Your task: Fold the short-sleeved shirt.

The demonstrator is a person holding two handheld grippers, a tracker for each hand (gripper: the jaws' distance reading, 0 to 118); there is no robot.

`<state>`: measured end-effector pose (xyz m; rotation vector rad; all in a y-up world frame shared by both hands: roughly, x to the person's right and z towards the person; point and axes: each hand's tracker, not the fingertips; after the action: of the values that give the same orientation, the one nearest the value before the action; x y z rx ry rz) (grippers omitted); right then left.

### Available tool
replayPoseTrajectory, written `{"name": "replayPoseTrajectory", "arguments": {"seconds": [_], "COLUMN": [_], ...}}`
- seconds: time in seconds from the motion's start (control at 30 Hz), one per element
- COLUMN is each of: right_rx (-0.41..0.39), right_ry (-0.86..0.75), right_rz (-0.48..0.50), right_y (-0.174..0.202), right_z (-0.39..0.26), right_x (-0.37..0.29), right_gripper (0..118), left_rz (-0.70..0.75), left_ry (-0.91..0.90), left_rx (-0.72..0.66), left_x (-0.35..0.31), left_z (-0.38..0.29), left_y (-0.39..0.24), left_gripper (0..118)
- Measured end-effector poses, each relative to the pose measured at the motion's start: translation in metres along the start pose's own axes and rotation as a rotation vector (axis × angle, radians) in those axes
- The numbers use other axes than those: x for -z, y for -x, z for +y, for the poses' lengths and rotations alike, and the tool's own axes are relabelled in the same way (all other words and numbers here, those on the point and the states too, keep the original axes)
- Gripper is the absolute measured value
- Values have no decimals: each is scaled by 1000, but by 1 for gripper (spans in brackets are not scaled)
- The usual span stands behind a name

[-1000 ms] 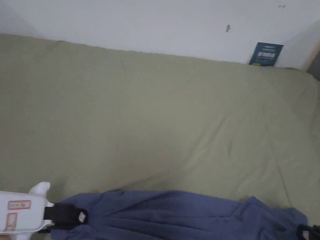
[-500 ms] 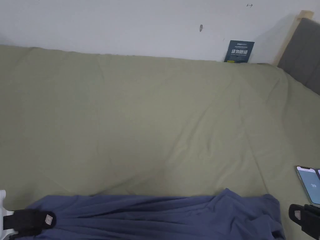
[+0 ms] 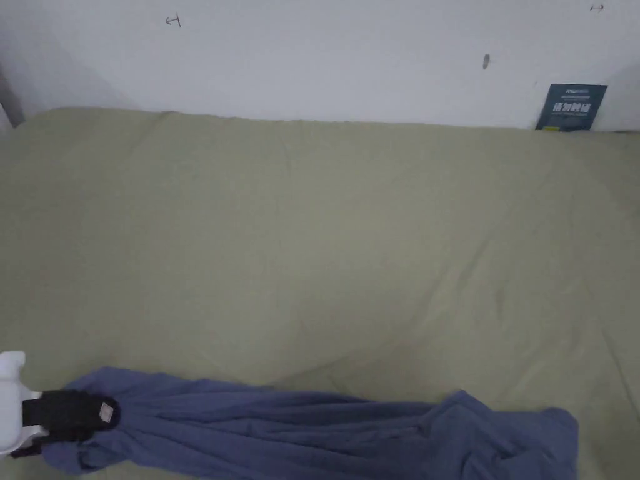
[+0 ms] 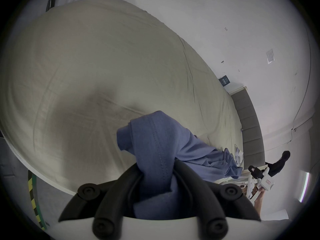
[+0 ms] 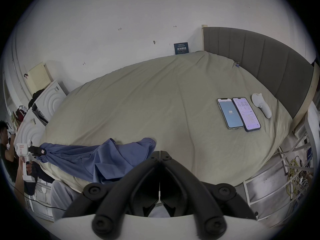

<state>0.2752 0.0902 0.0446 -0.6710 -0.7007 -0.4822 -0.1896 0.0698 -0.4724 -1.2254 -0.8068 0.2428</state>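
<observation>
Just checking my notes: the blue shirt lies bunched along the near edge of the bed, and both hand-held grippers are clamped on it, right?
Not both. The left hand-held gripper is shut on the shirt, but the right gripper view shows the right hand-held gripper shut on nothing, beside the cloth. The shirt does lie bunched along the near edge of the bed.

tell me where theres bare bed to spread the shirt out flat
Open sheet runs from the bunched blue shirt back to the wall and the blue card. It is crowded toward the headboard, where two phones and a white controller lie.
</observation>
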Motion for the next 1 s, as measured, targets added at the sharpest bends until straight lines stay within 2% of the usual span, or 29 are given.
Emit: {"name": "replayPoseTrajectory", "arguments": {"seconds": [0.03, 0.1, 0.4, 0.57, 0.8, 0.83, 0.87, 0.9, 0.93, 0.97, 1.0], "right_rx": [2, 0, -23, -30, -32, -27, -22, -18, -15, -12, -10], "right_ry": [0, 2, 11, 0, -1, -2, -1, 2, 3, 2, 0], "right_rz": [2, 9, 48, 59, 69, 70, 73, 75, 75, 77, 79], "right_y": [0, 2, 6, 4, -1, -2, -4, -5, -5, -6, -5], "right_z": [-1, -2, -10, -14, -20, -21, -22, -22, -22, -22, -21], "right_x": [0, 0, 1, -1, -1, -1, 0, 0, 0, -2, -4], "right_gripper": [0, 0, 0, 0, 0, 0, 0, 0, 0, 0, 0], "left_rz": [12, 28, 128, 206, 281, 308, 322, 325, 336, 350, 299], "left_ry": [0, 1, 30, 86, 162, 168, 172, 182, 208, 245, 198], "left_rx": [35, 45, 287, 412, 491, 510, 524, 537, 572, 562, 585], "left_x": [4, 1, 11, 50, 146, 160, 175, 186, 197, 203, 198], "left_z": [9, 12, -4, -33, -72, -79, -86, -92, -96, -102, -101], "left_y": [12, -5, -115, -176, -222, -230, -233, -235, -236, -239, -242], "left_gripper": [9, 9, 9, 9, 11, 20, 44, 98, 118, 114, 112]}}
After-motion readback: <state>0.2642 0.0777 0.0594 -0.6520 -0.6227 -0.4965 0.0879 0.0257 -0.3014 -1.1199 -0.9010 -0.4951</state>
